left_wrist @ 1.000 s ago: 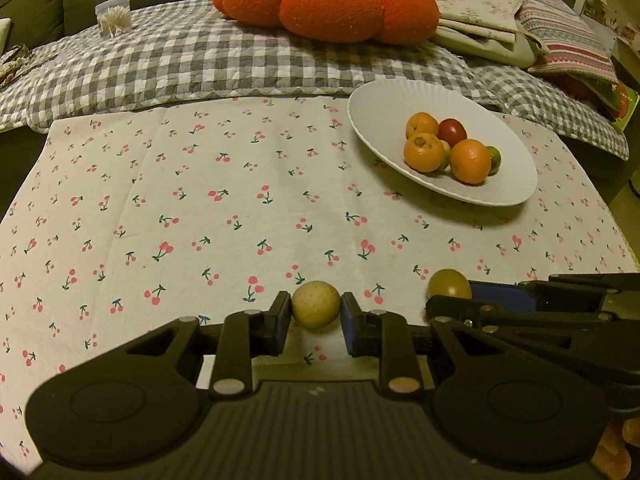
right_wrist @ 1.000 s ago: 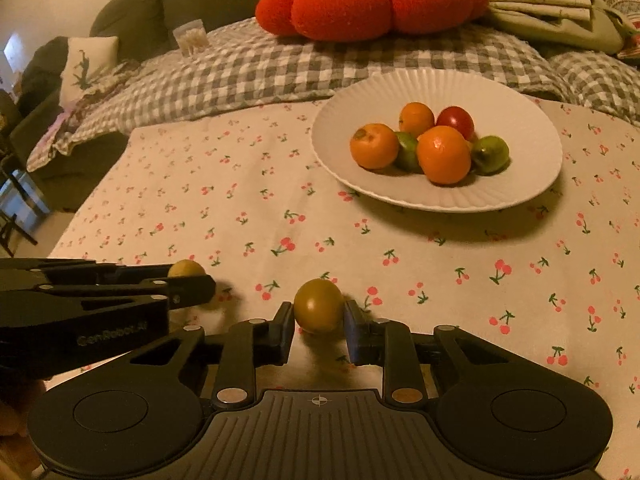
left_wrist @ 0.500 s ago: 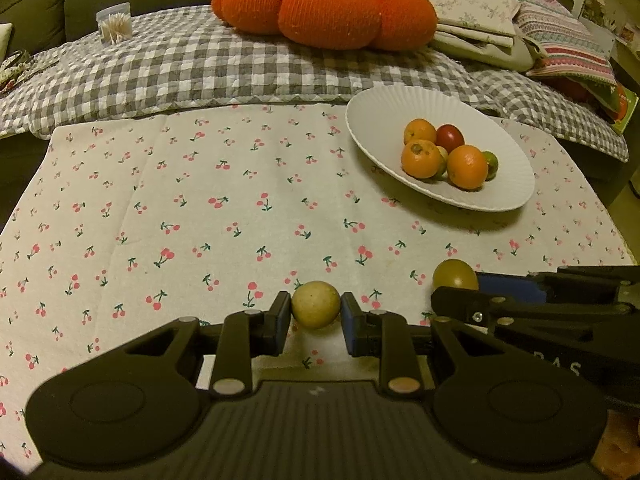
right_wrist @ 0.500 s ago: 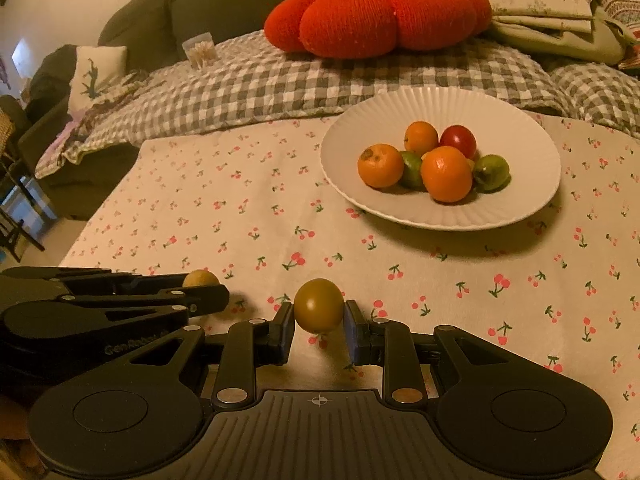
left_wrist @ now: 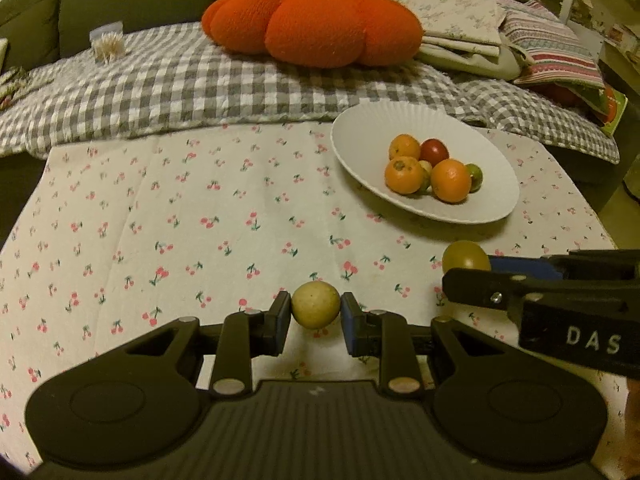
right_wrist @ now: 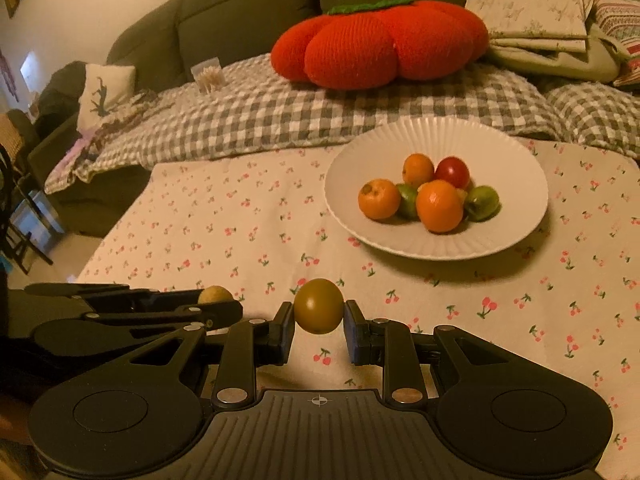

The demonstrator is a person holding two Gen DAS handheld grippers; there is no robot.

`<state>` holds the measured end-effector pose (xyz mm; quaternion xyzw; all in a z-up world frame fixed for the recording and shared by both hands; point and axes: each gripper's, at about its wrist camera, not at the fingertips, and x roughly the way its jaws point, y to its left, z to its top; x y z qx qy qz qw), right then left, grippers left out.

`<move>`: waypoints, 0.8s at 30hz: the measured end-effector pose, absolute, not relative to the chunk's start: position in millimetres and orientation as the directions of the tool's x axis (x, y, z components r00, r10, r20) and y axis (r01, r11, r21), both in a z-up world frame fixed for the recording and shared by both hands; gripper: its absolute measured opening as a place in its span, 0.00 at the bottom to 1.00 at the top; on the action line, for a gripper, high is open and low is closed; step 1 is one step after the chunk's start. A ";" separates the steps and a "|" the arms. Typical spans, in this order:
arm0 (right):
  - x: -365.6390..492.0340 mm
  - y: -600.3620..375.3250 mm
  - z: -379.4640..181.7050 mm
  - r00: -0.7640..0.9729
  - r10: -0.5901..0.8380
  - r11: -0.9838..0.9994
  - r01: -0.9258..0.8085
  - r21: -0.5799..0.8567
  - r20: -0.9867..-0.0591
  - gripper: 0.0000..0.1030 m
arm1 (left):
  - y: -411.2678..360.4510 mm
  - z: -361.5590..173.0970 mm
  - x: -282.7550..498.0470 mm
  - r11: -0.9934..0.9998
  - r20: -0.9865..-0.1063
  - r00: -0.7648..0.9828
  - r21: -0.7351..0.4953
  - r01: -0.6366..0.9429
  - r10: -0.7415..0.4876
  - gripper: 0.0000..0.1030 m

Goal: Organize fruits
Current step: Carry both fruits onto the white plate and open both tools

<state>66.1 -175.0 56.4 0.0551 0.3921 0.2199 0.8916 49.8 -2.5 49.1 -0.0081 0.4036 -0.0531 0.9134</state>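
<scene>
My left gripper [left_wrist: 316, 312] is shut on a pale yellow round fruit [left_wrist: 315, 305], held a little above the cherry-print cloth. My right gripper [right_wrist: 319, 314] is shut on an olive-green round fruit [right_wrist: 319, 310], also lifted off the cloth. Each gripper shows in the other's view: the right gripper with its olive-green fruit [left_wrist: 466, 255] at the right, the left gripper with its pale yellow fruit [right_wrist: 215, 294] at the left. Beyond them stands a white ribbed plate [left_wrist: 360, 140] [right_wrist: 520, 160] holding several oranges, a red fruit and green fruits.
The table wears a cherry-print cloth [left_wrist: 200, 208]. Behind it a sofa carries a grey checked blanket [left_wrist: 160, 88], an orange pumpkin cushion [left_wrist: 312, 28], folded linens [left_wrist: 460, 24] and a small box of toothpicks [left_wrist: 107, 42]. The table's left edge drops to the floor [right_wrist: 52, 256].
Both grippers have risen a little with their fruits; the right one most, its olive fruit now clear of the cloth. The plate sits lower in both views.
</scene>
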 end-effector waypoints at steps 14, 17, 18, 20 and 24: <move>66.9 -198.7 76.9 0.646 0.427 0.904 -0.323 0.280 -0.633 0.24 | -14.7 63.4 58.1 0.991 -0.680 0.723 -0.039 0.130 -0.122 0.24; 69.7 -205.9 79.9 0.655 0.420 0.907 -0.309 0.285 -0.628 0.24 | -17.8 67.4 61.5 0.989 -0.662 0.737 -0.043 0.140 -0.133 0.24; 70.5 -208.8 80.7 0.659 0.417 0.909 -0.303 0.287 -0.626 0.24 | -19.1 68.2 62.9 0.989 -0.658 0.740 -0.047 0.144 -0.139 0.24; 72.5 -213.1 82.0 0.666 0.410 0.912 -0.290 0.289 -0.624 0.24 | -21.5 69.4 66.1 0.986 -0.650 0.744 -0.057 0.154 -0.153 0.24; 78.4 -224.6 85.4 0.681 0.394 0.918 -0.262 0.297 -0.617 0.24 | -27.7 71.3 77.8 0.983 -0.635 0.752 -0.072 0.171 -0.177 0.24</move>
